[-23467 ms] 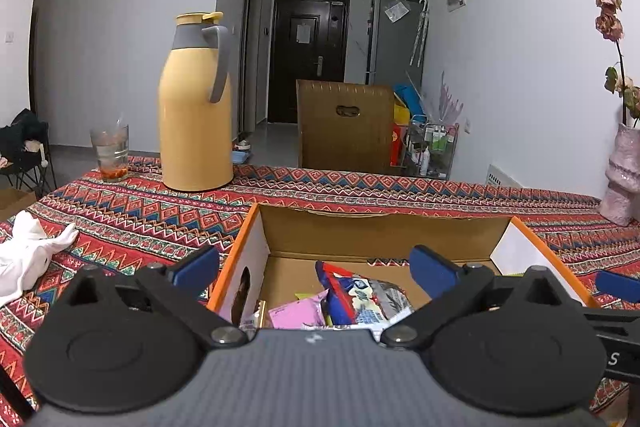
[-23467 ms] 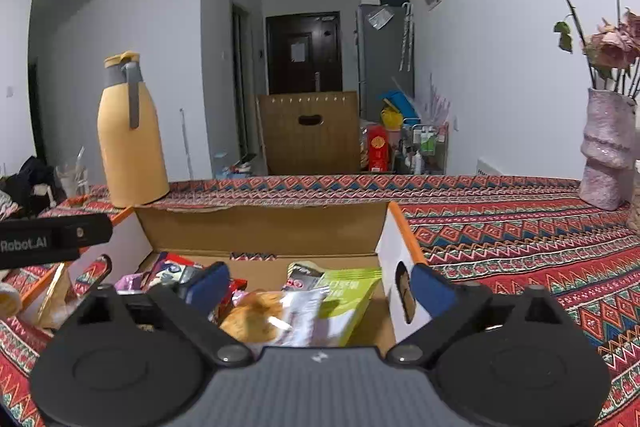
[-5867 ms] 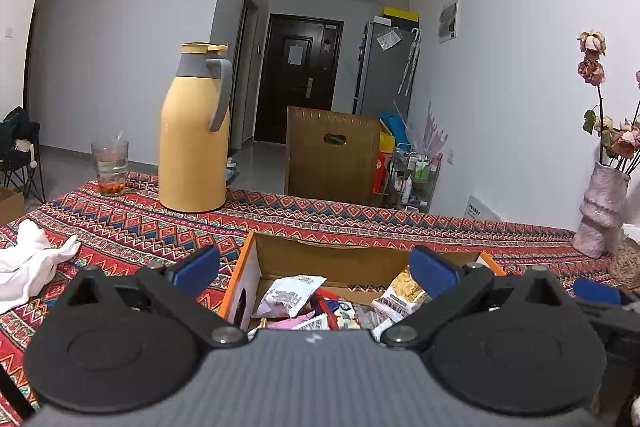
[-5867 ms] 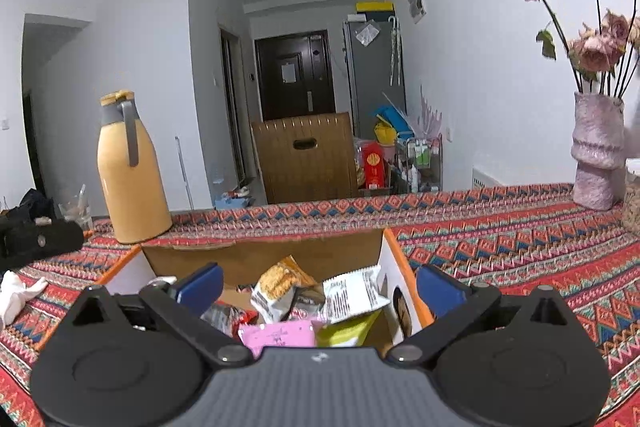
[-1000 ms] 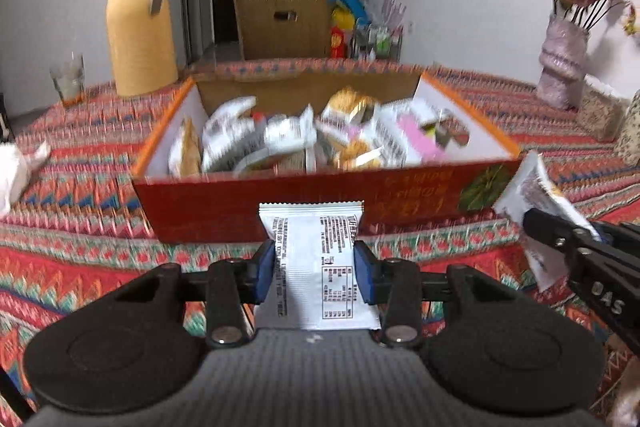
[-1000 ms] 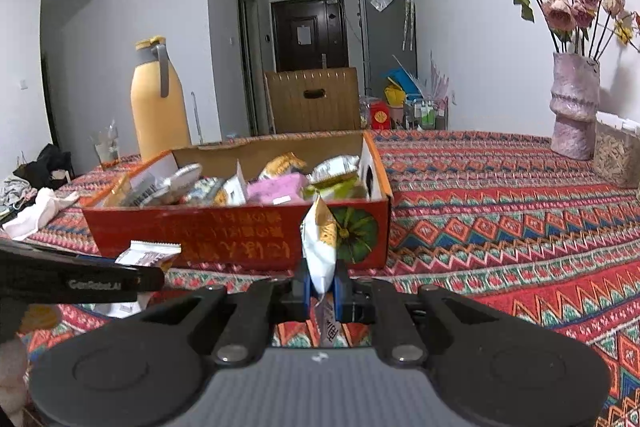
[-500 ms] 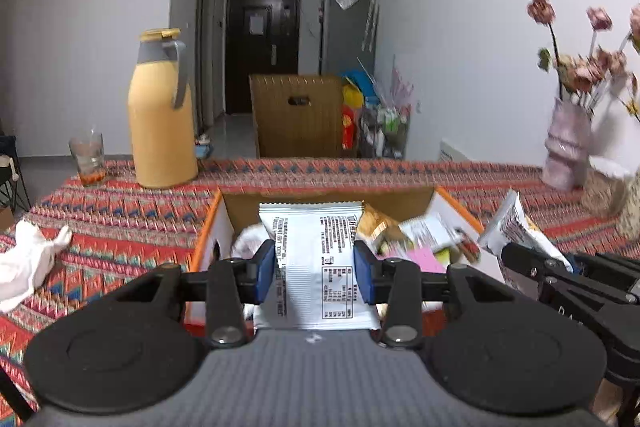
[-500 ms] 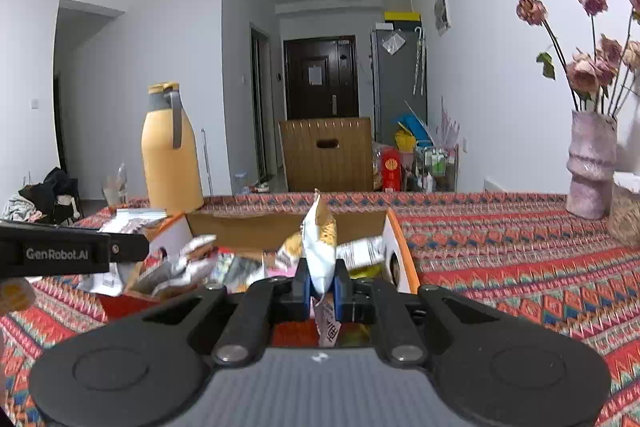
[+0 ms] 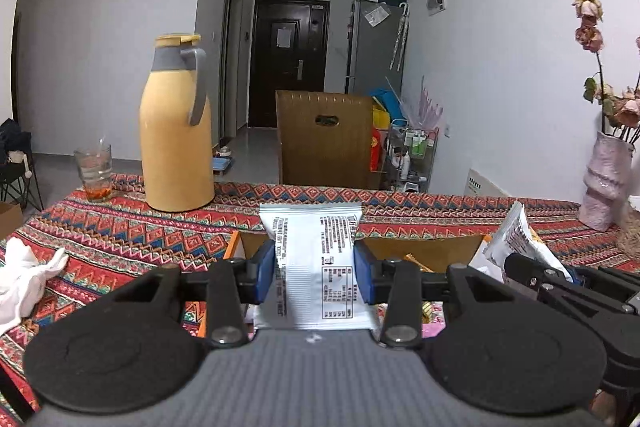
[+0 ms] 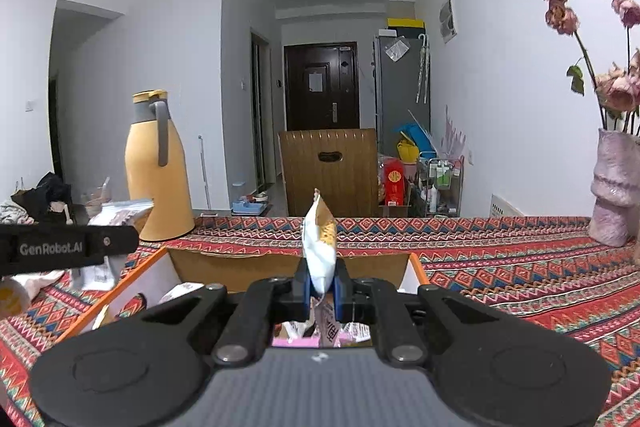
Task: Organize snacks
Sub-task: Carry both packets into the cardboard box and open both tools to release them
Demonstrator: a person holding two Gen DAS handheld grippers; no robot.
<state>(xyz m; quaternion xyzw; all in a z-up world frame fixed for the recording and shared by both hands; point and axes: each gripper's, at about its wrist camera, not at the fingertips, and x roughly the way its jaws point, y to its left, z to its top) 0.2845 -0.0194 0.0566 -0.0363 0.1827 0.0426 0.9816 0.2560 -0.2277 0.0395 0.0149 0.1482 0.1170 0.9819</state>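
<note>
- Left tongs (image 9: 314, 275) closed on a white snack packet (image 9: 316, 267), blue pads (image 9: 264, 277) pressing both its side edges; packet upright, flat printed face to camera, lower center of the left wrist view.
- Right tongs (image 10: 321, 287) clamped nearly fully together on a thin white-and-orange snack bag (image 10: 319, 247), held edge-on, top standing up at center of the right wrist view.
- The same bag appears at right in the left wrist view (image 9: 516, 239), with the right tongs' black body below it.
- Open cardboard box (image 10: 192, 263) with orange rim sits on the table (image 10: 500, 267), just behind and below both sets of tongs; more snack packs inside, mostly hidden by the tongs' bodies.
- Table covered in a red patterned cloth.
- Yellow thermos jug (image 9: 176, 123) upright at left of the left wrist view, behind the box; a glass (image 9: 94, 167) stands just to its left.
- White cloth (image 9: 24, 275) crumpled at far left edge of frame, on the table.
- Pink vase (image 10: 616, 183) with dried flowers at right edge of the right wrist view.
- Wooden chair back (image 10: 330, 171) beyond the table's far edge, center frame.
</note>
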